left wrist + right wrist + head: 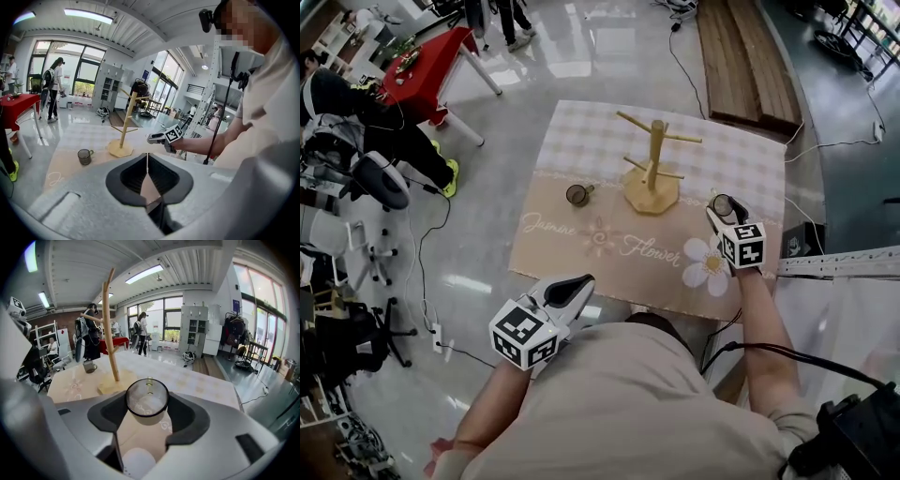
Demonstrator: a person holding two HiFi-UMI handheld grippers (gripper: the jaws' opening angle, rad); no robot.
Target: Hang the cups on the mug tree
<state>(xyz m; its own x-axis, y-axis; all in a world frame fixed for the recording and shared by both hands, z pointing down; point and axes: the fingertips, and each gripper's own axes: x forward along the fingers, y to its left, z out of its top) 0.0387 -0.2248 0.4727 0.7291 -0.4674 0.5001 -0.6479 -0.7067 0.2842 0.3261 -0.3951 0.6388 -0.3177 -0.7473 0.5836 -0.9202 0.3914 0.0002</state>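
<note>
A wooden mug tree [653, 159] stands mid-mat on the beige mat [581, 131], its pegs bare. A small dark glass cup [577, 195] sits upright on the mat just left of the tree's base. At the mat's right side my right gripper [722, 211] is shut on a clear glass cup [724, 203]. In the right gripper view that cup [147, 405] fills the gap between the jaws of the gripper [148, 398], with the tree [110, 333] ahead to the left. My left gripper [574, 287] hovers off the mat's near edge, shut and empty [147, 161].
A red table [431, 56] stands far left with people around it. Wooden planks [745, 56] lie beyond the mat at the right. Cables and a power strip [439, 337] run over the glossy floor, and a metal rail [839, 262] sits right of the mat.
</note>
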